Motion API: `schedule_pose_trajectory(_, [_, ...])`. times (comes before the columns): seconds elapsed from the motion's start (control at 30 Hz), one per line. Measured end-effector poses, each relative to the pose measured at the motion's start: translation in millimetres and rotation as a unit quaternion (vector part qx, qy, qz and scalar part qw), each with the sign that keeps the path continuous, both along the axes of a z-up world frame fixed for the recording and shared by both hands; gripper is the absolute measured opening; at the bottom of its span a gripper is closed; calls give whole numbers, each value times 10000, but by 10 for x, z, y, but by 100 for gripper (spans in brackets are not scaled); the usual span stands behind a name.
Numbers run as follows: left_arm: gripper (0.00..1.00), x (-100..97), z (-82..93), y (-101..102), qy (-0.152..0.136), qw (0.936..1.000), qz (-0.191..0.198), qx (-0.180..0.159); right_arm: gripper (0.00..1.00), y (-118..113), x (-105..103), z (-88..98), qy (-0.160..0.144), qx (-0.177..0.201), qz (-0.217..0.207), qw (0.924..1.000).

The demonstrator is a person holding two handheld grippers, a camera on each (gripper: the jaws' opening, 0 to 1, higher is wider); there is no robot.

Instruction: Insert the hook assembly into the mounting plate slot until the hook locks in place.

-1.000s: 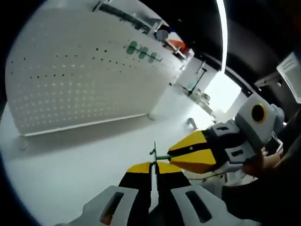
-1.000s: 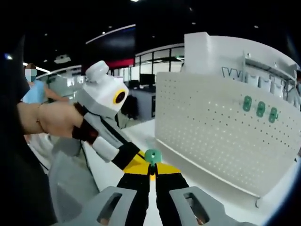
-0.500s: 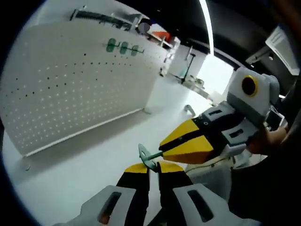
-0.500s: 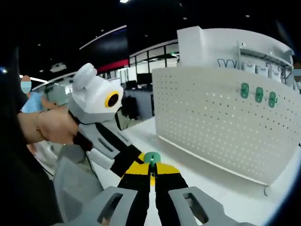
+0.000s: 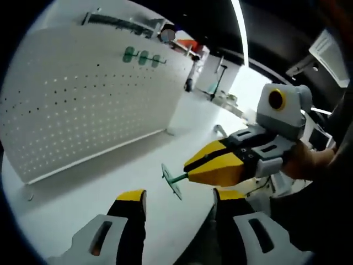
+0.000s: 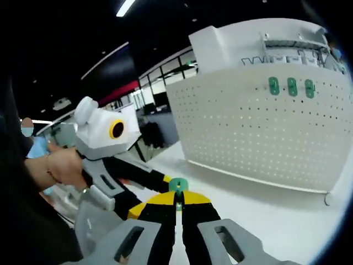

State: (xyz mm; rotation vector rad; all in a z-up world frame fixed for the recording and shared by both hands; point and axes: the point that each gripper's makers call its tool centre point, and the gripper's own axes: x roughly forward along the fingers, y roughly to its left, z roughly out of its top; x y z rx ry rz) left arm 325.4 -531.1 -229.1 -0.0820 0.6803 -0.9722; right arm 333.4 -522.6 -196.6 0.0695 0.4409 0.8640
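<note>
While the person holds both tools over the white table, this is how things stand

left gripper (image 5: 179,200): its two yellow-tipped jaws are spread wide apart and hold nothing; in the right gripper view it comes in from the left, with a hand (image 6: 55,168) around its grey body

right gripper (image 6: 177,199): its jaws are pressed together on the green hook; in the left gripper view it comes in from the right, with its yellow tips around the thin green stem

hook (image 5: 172,180): a small green piece with a flat round plate at the end of a short stem; it sticks out from the right gripper's tips, up off the table, just in front of the open left jaws and not touching them; from the right gripper view its green top (image 6: 177,184) peeks out above the closed tips

pegboard (image 5: 83,94): a big white board full of little holes, standing up on the table, well apart from the hook

green hooks on the board (image 5: 143,57): three small green pieces in a row near the top edge of the board

table (image 5: 77,221): white and smooth

room behind: long ceiling lights, desks and windows far back
</note>
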Motion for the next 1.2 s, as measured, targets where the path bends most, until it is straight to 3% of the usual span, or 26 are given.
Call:
schedule_pose_trajectory(0.2, [80, -86, 11, -80, -4, 9998, -150, -118, 0, -16, 7, -10, 15, 26, -9, 10000])
schedule_pose_trajectory(0.37, [89, -155, 54, -112, -28, 9995, -182, -275, 0, -23, 8, -20, 14, 20, -15, 10000])
schedule_pose_trajectory(0.47, [99, -129, 85, -100, -47, 9993, -61, -354, 0, -24, 2, -29, 22, 14, -15, 10000])
schedule_pose_trajectory(0.9, [100, -24, 289, 8, -328, 9970, 364, -608, 0, -72, 40, 27, -71, 32, -92, 9999])
schedule_pose_trajectory(1.03, [100, -44, 352, 0, -581, 9956, 368, -637, 0, -94, 52, 30, -86, 37, -121, 9999])
schedule_pose_trajectory(1.2, [100, -31, 388, 37, -653, 9943, 453, -711, 0, -173, 105, 43, -134, 54, -254, 9996])
